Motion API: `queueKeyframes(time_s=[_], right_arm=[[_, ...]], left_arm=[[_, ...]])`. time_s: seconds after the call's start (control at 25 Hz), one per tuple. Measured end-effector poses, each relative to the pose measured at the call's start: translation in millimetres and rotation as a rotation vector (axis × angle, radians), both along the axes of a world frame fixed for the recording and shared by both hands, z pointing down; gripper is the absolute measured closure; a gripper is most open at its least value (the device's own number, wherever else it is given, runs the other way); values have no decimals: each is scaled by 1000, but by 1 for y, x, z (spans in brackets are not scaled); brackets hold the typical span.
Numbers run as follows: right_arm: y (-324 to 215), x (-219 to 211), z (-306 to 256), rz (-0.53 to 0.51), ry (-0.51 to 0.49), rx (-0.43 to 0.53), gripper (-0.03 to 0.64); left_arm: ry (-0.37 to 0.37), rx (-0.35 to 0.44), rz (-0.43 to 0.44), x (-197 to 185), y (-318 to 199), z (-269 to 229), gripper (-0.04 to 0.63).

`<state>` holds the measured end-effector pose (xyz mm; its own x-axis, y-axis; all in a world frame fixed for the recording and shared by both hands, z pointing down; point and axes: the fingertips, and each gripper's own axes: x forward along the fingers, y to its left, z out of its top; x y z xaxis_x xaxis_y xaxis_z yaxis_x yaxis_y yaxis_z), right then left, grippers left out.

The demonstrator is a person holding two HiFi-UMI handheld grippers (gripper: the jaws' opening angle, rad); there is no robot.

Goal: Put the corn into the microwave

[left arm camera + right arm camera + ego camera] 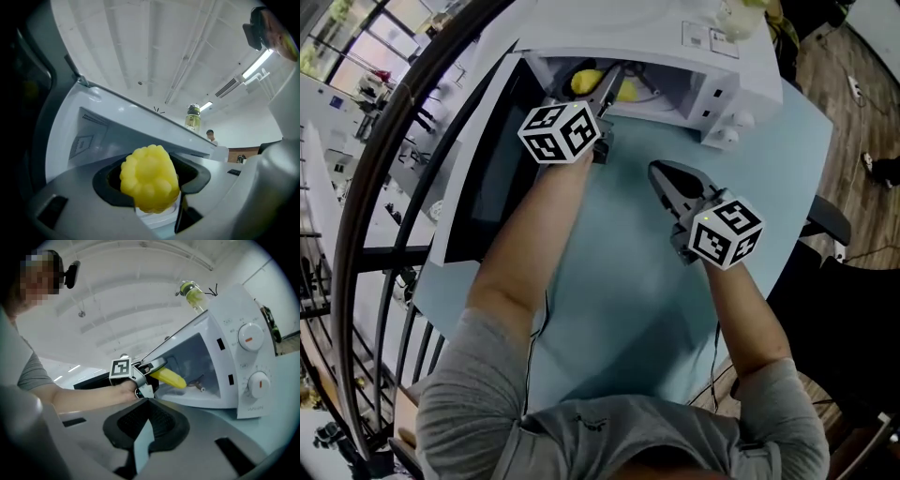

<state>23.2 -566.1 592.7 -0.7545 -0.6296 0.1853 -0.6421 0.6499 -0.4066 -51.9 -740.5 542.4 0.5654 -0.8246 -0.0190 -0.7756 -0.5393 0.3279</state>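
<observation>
- Nearly there: corn (150, 178) clamped in left gripper (607, 92), already poked inside the open microwave (750, 70), not set down yet.
- Remaining: lower it, let go, pull out.
- Left forearm stretched forward, gripper roughly level; right gripper (667, 180) parked over the table (609, 281), jaws together, empty.

Open lab hall, ceiling strip lights (258, 64)

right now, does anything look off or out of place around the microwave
Nothing stands out. The microwave sits upright with its door open, the left gripper holds the corn at its opening, and the table shows no spill.
</observation>
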Motion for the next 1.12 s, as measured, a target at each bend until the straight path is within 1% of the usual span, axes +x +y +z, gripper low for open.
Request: queueKeyframes(time_s=[0.2, 0.4, 0.68, 0.96, 1.12], right_arm=[[-22, 7, -2, 17, 47, 17, 600], [-21, 4, 8, -1, 45, 7, 600], [-15, -4, 22, -33, 25, -6, 600], [-15, -10, 21, -54, 21, 9, 600], [-14, -14, 23, -65, 13, 10, 600]], left_arm=[[-24, 22, 6, 9, -12, 3, 348], [-69, 55, 15, 14, -28, 5, 348], [-134, 108, -11, 11, -54, 4, 348], [-187, 127, -47, 11, -79, 4, 348], [-240, 165, -74, 6, -88, 2, 348]])
